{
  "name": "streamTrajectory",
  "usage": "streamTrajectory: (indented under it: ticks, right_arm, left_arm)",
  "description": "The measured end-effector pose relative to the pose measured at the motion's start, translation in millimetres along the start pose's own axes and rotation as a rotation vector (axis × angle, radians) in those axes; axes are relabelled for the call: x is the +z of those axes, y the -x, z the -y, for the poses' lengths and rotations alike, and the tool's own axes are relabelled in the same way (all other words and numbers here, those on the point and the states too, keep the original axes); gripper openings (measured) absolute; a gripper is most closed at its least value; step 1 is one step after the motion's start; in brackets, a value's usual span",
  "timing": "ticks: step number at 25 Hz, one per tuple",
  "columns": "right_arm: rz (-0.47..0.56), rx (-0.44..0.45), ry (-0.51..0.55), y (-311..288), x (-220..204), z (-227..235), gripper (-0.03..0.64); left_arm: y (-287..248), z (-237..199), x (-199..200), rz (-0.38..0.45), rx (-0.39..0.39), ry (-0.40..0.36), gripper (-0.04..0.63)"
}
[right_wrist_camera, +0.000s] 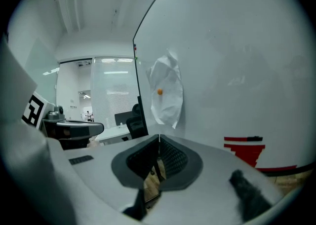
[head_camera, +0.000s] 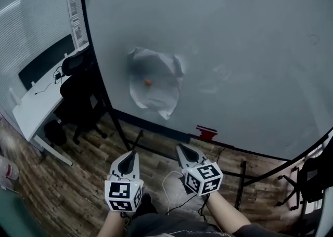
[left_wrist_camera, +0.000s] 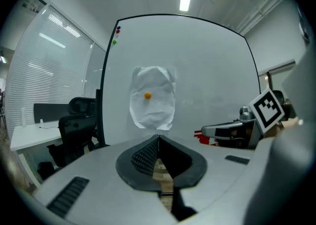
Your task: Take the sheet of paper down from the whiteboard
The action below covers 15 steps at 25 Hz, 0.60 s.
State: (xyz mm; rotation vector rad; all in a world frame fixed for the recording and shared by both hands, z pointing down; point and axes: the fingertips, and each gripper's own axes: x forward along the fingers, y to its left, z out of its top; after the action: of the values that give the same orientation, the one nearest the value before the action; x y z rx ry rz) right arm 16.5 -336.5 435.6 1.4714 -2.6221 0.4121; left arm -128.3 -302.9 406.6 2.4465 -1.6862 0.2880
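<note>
Whiteboard (head_camera: pixel 250 49) top outside head view

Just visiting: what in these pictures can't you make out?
Orange dot on the sheet of paper: too small in every view to tell magnet from sticker.
Red object at the foot of the whiteboard: tiny in the head view, unidentifiable.
Whiteboard top: cut off by the head view's edge.

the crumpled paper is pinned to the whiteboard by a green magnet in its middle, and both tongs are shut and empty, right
The magnet in the middle of the paper is orange, not green; the head view shows it. The rest stands: it pins the paper to the whiteboard, and the left tongs and right tongs are shut and empty.
</note>
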Motion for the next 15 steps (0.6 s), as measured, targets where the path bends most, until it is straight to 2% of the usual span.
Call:
streamTrajectory:
  ticks: [7, 11, 15]
  right_arm:
    - [0.047, -0.117, -0.025, -39.4, 21.7, 18.8, 0.025]
    - [0.009, -0.182, -0.025, -59.9, 19.9, 28.6, 0.025]
    - [-0.023, -0.23, -0.072, -79.0, 14.1, 37.4, 0.025]
  left_arm:
    - [-54.6, -35.5, 23.8, 0.009, -0.099, -0.012, 0.015]
    - [-83.9, -45.0, 32.6, 0.012, -0.165, -0.022, 0.015]
    - [-109.8, -49.7, 40.5, 0.018, -0.234, -0.043, 0.015]
